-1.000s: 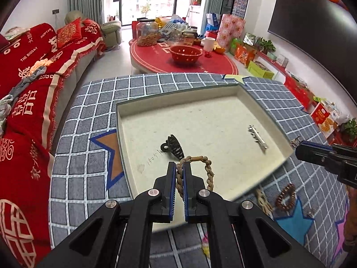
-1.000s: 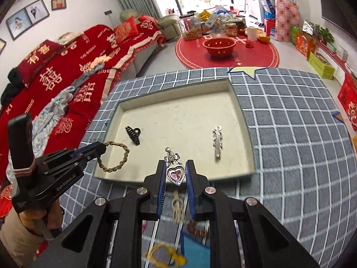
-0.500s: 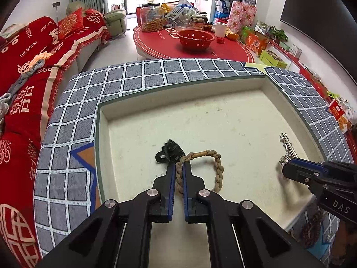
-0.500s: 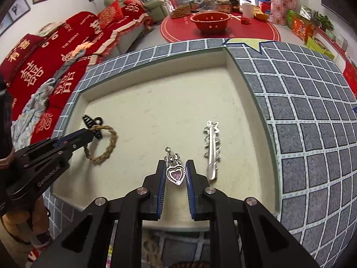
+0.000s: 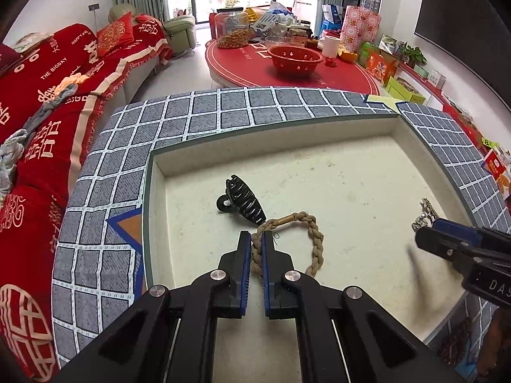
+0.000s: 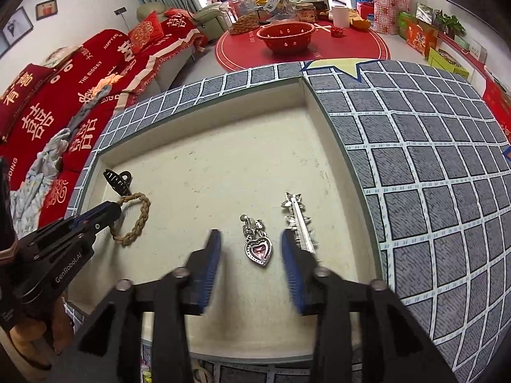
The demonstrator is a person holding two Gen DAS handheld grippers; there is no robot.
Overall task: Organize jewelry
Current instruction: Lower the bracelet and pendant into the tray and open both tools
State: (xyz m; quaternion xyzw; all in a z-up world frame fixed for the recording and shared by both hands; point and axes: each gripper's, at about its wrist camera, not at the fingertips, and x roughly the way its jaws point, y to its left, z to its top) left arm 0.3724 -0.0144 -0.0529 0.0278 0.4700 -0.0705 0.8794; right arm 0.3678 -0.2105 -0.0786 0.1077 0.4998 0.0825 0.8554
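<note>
A shallow cream tray [image 5: 153, 198] [image 6: 338, 146] sits on the grey checked tabletop. My left gripper [image 5: 256, 238] [image 6: 110, 212] is shut on a braided rope bracelet [image 5: 314, 233] [image 6: 140, 220], which rests on the tray floor beside a black claw hair clip [image 5: 242, 199] [image 6: 118, 180]. My right gripper [image 6: 250, 239] [image 5: 424, 233] has its jaws opening, blurred with motion. Between them a silver heart pendant with a pink stone [image 6: 259, 249] lies loose on the tray, touched by neither pad. A silver star hairpin [image 6: 298, 217] [image 5: 426, 210] lies just right of it.
A red-covered sofa [image 5: 48, 95] runs along the left. A round red table [image 5: 287, 70] with a red colander and jars stands beyond. Beaded bracelets [image 5: 456, 341] lie on the cloth at the tray's near right corner. A hand [image 6: 48, 322] holds the left gripper.
Both grippers came down over the tray. The right gripper's jaws have spread and let go of the heart pendant, which now lies on the tray floor. The left keeps its hold on the bracelet.
</note>
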